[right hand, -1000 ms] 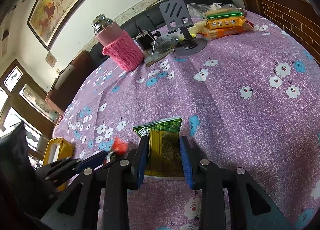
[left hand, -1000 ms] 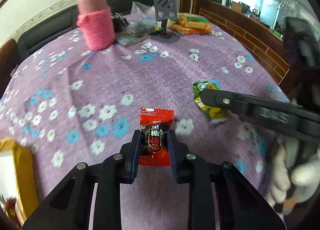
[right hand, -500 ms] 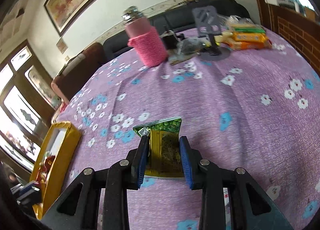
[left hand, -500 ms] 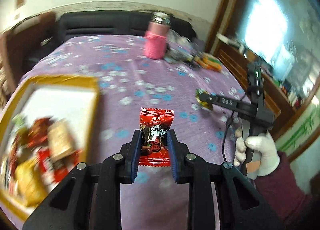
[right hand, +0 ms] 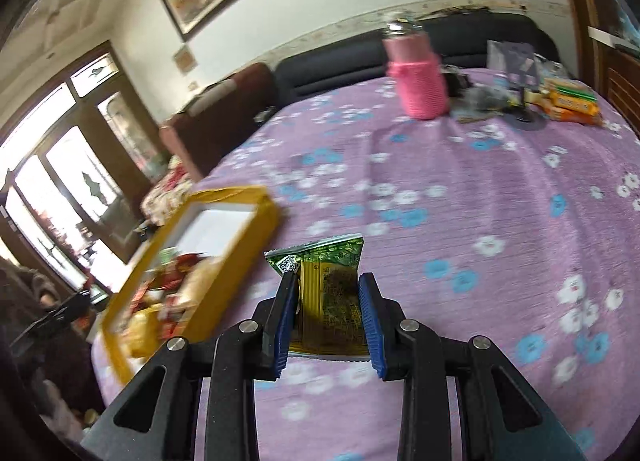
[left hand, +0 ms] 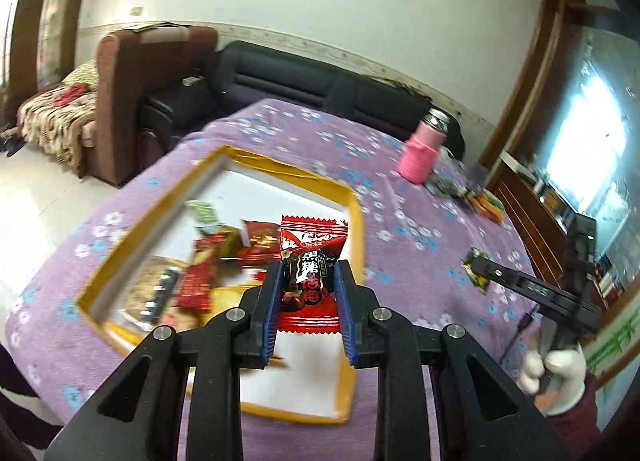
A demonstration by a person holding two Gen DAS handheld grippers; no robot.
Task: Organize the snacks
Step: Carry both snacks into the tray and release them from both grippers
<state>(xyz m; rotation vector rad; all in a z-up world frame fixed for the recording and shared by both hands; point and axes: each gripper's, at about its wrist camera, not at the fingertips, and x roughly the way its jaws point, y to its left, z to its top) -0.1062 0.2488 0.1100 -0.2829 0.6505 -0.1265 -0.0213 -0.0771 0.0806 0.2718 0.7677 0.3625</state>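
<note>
My left gripper (left hand: 307,273) is shut on a red candy packet (left hand: 309,269) with black print, held in the air above the right part of a yellow box (left hand: 357,221). Several snack packets (left hand: 200,273) lie in that white-lined box. My right gripper (right hand: 329,285) is shut on a green and yellow snack packet (right hand: 328,285), carried above the purple flowered tablecloth (right hand: 480,201). The yellow box (right hand: 256,217) lies to its left. In the left wrist view the right gripper (left hand: 480,273) shows at the right with its green packet (left hand: 474,275), held by a white-gloved hand (left hand: 556,377).
A bottle in a pink knitted sleeve (right hand: 418,77) stands at the far side of the table. Beside it are a black phone stand (right hand: 520,101), orange and green snack packs (right hand: 572,101) and crumpled wrappers. Sofas (left hand: 320,85) stand behind the table.
Both grippers have swung left with their packets. The left one went from bare tablecloth to above the yellow box. The right one came nearer the box, which now shows larger at its left.
</note>
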